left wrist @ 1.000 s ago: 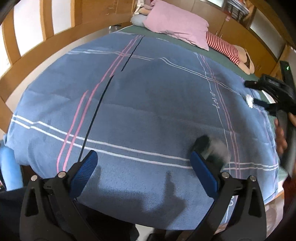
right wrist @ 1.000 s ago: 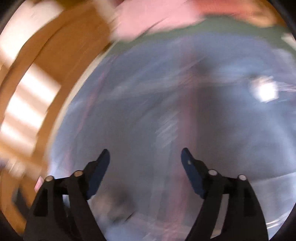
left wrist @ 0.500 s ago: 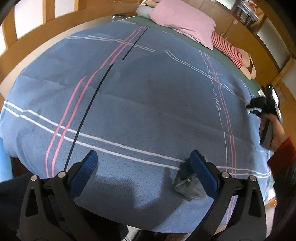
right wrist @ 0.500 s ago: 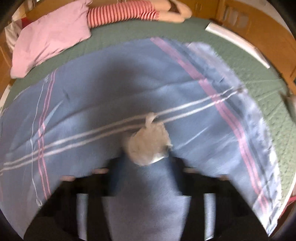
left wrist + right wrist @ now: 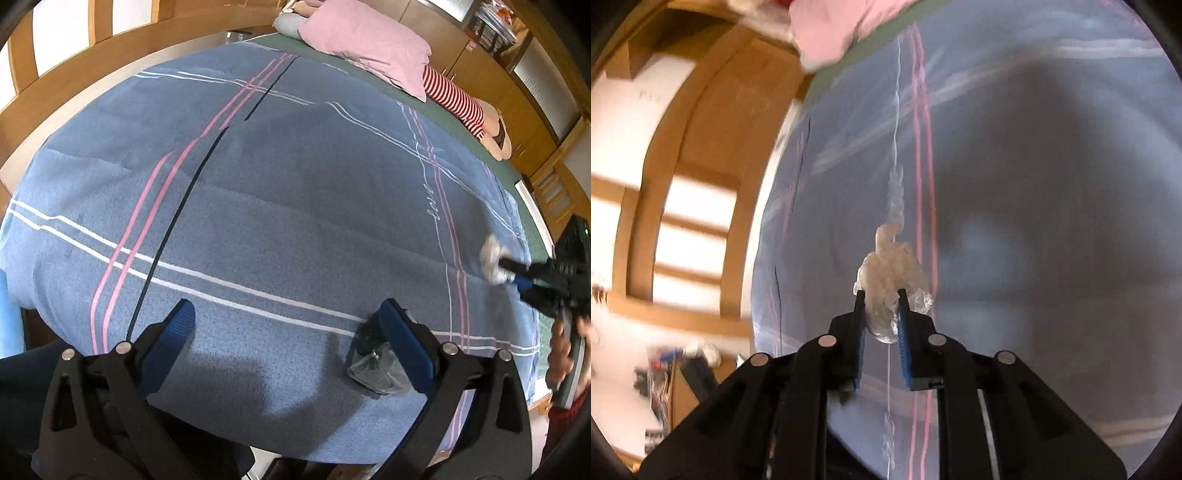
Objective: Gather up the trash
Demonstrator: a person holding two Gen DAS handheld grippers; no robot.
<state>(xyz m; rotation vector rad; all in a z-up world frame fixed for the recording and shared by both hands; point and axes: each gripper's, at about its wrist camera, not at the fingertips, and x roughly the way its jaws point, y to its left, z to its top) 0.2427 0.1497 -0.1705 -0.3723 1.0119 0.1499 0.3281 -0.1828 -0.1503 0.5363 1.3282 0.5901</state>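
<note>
My right gripper (image 5: 881, 293) is shut on a crumpled white tissue wad (image 5: 891, 275) and holds it above the blue striped blanket (image 5: 1034, 184). In the left wrist view the same right gripper (image 5: 515, 275) shows at the far right with the white wad (image 5: 493, 260) at its tips. My left gripper (image 5: 286, 314) is open and empty over the near edge of the blanket (image 5: 295, 184). A crumpled dark clear plastic wrapper (image 5: 376, 363) lies on the blanket, partly hidden behind my left gripper's right finger (image 5: 400, 341).
A pink pillow (image 5: 369, 51) and a striped doll (image 5: 465, 107) lie at the bed's head. A wooden bed rail (image 5: 92, 66) runs along the left side. Wooden cabinets (image 5: 491, 74) stand behind. The bed's foot edge is just under my left gripper.
My right gripper closed on the white tissue wad and lifted it off the blanket, swinging left. My left gripper stayed open and drifted slightly; the dark wrapper came to rest by its right finger.
</note>
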